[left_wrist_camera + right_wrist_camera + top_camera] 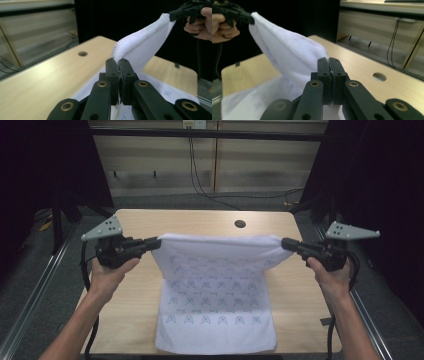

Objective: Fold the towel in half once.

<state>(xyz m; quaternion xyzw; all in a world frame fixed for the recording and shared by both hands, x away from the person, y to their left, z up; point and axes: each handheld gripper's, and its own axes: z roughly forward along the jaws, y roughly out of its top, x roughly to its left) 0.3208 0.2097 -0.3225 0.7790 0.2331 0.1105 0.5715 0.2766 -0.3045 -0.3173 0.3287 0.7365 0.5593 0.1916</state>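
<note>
A white towel [215, 290] printed with small blue figures is lifted by its far edge above the wooden table [135, 225], while its near part still lies on the tabletop. My left gripper [156, 243] is shut on the towel's far left corner, and its jaws pinch the stitched hem [117, 59]. At the far right corner my right gripper [286, 243] is shut on the towel, with the cloth [292, 57] running away from its closed jaws [329, 60]. The top edge hangs stretched between the two grippers.
A round hole [240, 224] sits in the table behind the towel. Black curtains flank both sides, and metal rails [45, 270] run along the table's left and right. Cables [200, 185] hang down the back wall. Bare wood shows left and right of the towel.
</note>
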